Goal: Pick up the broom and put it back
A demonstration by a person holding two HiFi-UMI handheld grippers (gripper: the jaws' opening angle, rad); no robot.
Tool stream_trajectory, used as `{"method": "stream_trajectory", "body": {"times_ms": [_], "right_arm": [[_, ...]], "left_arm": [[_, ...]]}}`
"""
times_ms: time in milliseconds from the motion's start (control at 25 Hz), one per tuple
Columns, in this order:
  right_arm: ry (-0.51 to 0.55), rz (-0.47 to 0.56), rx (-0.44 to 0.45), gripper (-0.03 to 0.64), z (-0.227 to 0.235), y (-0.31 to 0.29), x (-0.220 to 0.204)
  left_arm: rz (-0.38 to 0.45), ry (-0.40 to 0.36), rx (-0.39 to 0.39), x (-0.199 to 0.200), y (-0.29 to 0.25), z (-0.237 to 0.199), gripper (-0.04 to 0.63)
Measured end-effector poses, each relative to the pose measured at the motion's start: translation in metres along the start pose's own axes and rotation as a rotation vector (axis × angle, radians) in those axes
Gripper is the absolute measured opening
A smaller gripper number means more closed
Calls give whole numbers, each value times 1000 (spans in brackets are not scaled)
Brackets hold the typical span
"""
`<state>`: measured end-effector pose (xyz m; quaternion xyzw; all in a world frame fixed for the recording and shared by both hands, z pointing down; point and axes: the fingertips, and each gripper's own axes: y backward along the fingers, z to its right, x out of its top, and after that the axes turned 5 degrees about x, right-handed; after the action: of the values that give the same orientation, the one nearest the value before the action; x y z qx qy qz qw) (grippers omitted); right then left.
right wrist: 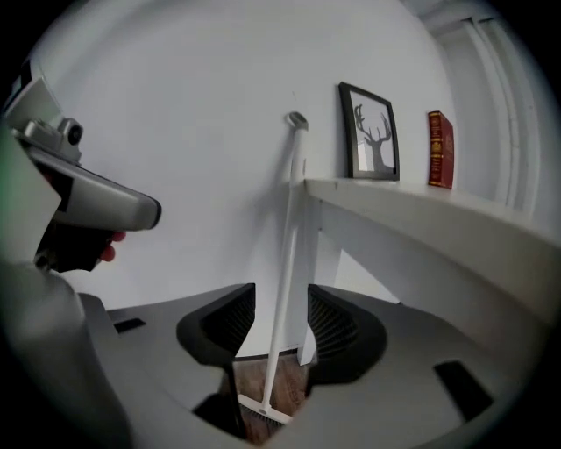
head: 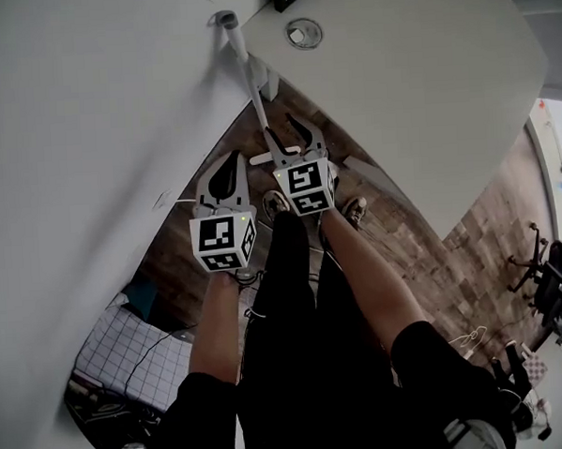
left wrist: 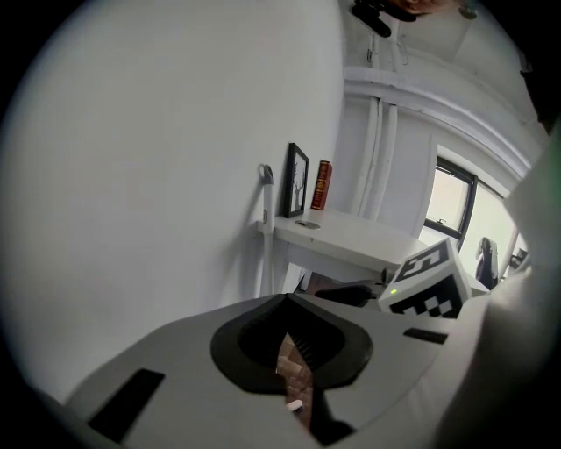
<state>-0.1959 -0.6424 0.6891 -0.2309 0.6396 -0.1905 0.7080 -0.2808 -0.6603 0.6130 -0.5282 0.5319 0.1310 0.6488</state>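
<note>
The white broom (head: pixel 244 66) stands upright in the corner between the wall and the white table (head: pixel 424 89), its top end near the table's edge. In the right gripper view the broom handle (right wrist: pixel 282 289) runs down between the two pads, with a gap on each side, to its head (right wrist: pixel 259 409) on the wooden floor. My right gripper (head: pixel 301 138) (right wrist: pixel 280 326) is open around the handle and does not touch it. My left gripper (head: pixel 224 178) (left wrist: pixel 289 351) hangs to the left, jaws together and empty. From there the broom (left wrist: pixel 266 203) shows farther off by the wall.
A framed deer picture (right wrist: pixel 368 131) and a red book (right wrist: pixel 440 149) stand on the table against the wall. The person's legs and shoes (head: pixel 278 205) are just behind the grippers. A checked cloth (head: pixel 128 354) lies at lower left and chair legs (head: pixel 537 271) at right.
</note>
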Motion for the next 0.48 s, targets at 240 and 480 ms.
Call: {"method": "stream_trajectory", "body": {"times_ms": [240, 480], "right_arm": [[23, -48, -29, 184, 0, -48, -24], [-18, -40, -55, 183, 4, -86, -36]], "left_arm": [[-17, 14, -13, -16, -13, -17, 0], [-34, 22, -35, -25, -28, -21, 0]]}}
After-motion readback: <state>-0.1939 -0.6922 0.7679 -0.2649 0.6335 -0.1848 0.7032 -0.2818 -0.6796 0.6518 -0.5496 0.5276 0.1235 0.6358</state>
